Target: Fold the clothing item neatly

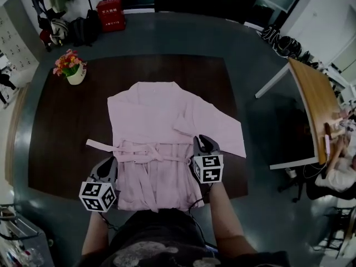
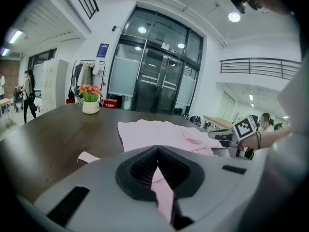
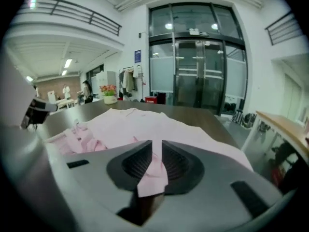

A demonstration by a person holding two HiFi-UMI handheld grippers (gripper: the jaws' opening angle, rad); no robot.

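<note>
Taking the head view as a clock face with 12 pointing away from the person, the left gripper (image 1: 109,163) sits nearest, at about 7 o'clock of the pink garment (image 1: 150,121), against its lower left edge. In the left gripper view its jaws are clenched on a fold of the pink cloth, which runs down between the ribbed pads. The right gripper (image 1: 203,143) is slightly further out, at about 4 o'clock of the garment, at its right edge level with the belt (image 1: 139,152). Its jaws are also clamped on a narrow strip of pink cloth, and a tongue of it hangs out on the near side.

The garment lies flat on the dark desk (image 1: 61,138), with the hem at the near edge and the collar toward 12 o'clock. The belt is tied across the waist, and one loose end (image 1: 95,144) lies on the wood toward 9 o'clock. One sleeve (image 1: 219,128) spreads out toward 3 o'clock.

On the desk's far corner, at about 10 o'clock, stands a pot of flowers (image 1: 72,71), well apart from the garment. Beyond the desk a red box (image 1: 111,11) rests on the floor at 11 o'clock. A pale wooden table (image 1: 314,102) stands at 3 o'clock, with a seated person (image 1: 339,174) beside it.
</note>
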